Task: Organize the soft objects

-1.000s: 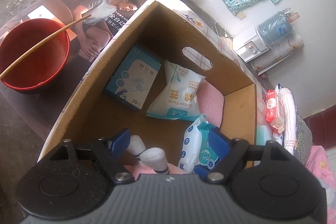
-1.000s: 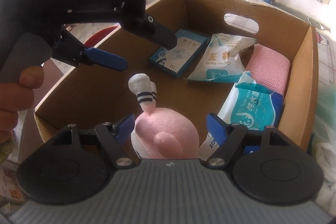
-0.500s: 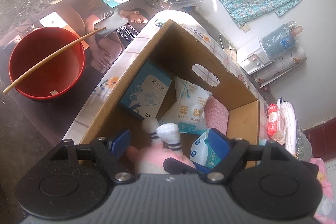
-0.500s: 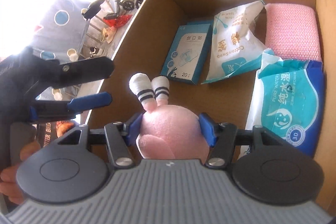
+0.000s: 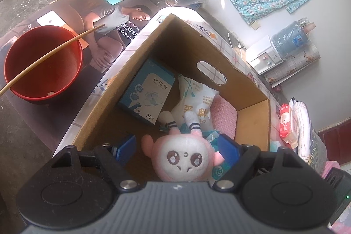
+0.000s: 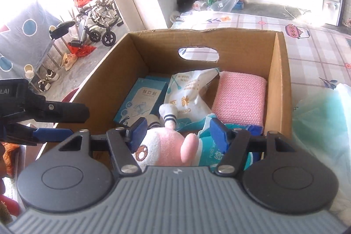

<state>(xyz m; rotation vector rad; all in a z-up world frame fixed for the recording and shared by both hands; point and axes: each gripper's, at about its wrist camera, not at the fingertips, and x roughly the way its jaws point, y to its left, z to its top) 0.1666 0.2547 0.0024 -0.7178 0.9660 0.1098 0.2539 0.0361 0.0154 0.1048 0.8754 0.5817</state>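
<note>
A pink and white plush toy [image 6: 166, 144] with striped ears hangs over the near end of the cardboard box [image 6: 278, 80]. My right gripper [image 6: 175, 129] is shut on it, the left pad against its white face, and the jaws are opening slightly. In the left wrist view the plush toy [image 5: 186, 157] faces the camera. My left gripper [image 5: 176, 144] stands open above the box [image 5: 105, 106], touching nothing. The left gripper [image 6: 65, 122] also shows at the left of the right wrist view. The box holds a blue plaster box [image 5: 149, 93], a cotton swab bag [image 5: 197, 95], a pink cloth [image 5: 223, 115] and a wet wipes pack [image 6: 219, 155].
A red bucket [image 5: 43, 67] with a stick across it stands on the floor left of the box. Folded cloths and a red wipes pack [image 5: 287, 124] lie to the box's right. A pale green bag [image 6: 318, 124] sits beside the box. A wheelchair [image 6: 96, 21] stands outside.
The right gripper closed on the plush toy, lifted it from the box floor and rolled, so its face now shows. The left gripper drew back from the box.
</note>
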